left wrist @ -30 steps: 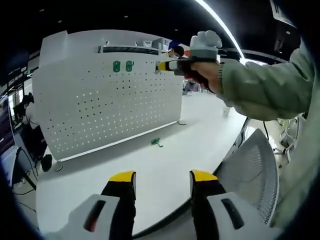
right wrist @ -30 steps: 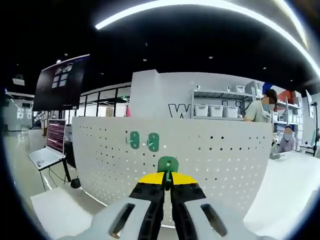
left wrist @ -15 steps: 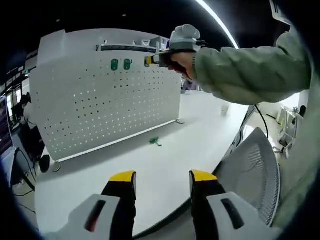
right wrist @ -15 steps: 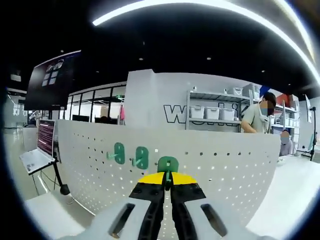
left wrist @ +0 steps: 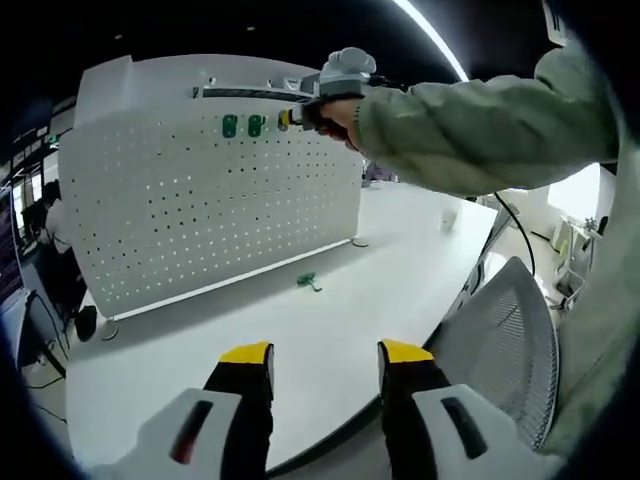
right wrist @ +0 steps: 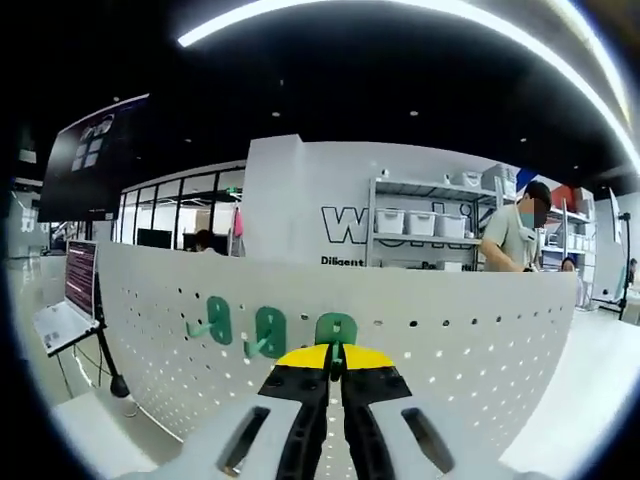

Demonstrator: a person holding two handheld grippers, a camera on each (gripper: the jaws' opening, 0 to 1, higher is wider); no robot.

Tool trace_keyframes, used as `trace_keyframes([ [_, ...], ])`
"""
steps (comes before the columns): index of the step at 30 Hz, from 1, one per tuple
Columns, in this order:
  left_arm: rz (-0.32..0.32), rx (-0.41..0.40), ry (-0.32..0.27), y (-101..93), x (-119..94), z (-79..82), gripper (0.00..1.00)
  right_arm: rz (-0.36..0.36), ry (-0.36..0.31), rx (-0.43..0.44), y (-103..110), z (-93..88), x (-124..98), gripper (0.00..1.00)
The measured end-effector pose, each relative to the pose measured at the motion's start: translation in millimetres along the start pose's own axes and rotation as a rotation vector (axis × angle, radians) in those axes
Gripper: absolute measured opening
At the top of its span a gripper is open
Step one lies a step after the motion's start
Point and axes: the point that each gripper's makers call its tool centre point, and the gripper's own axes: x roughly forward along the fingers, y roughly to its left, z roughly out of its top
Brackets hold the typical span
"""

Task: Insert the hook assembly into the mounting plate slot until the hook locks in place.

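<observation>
Closer now than a second ago: right gripper [right wrist: 336,362], jaws closed on green hook [right wrist: 336,329], pegboard [right wrist: 450,340] dead ahead at twelve o'clock; left gripper [left wrist: 325,357] open, idle over counter [left wrist: 330,320].

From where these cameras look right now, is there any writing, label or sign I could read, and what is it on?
"W": large dark letter on the white back wall, the rest of the word hidden behind the shelf unit.
"Diligent": small dark print lower on the same wall, cut off by the pegboard.
Laptop screen: lines of text, too small to read.
Hanging dark monitor: blurred, unreadable.
</observation>
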Motion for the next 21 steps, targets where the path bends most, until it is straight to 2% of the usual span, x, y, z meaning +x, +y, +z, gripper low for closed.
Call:
trace_keyframes([
  [8, 0.0, -0.006, 0.004, 0.0, 0.0, -1.1, 0.43, -0.009, 0.0, -0.003, -1.6, 3.9, 5.5, 0.01],
  [21, 0.003, -0.007, 0.006, -0.1, 0.0, -1.2, 0.43, -0.016, 0.022, -0.014, -1.9, -0.9, 12.0, 0.01],
])
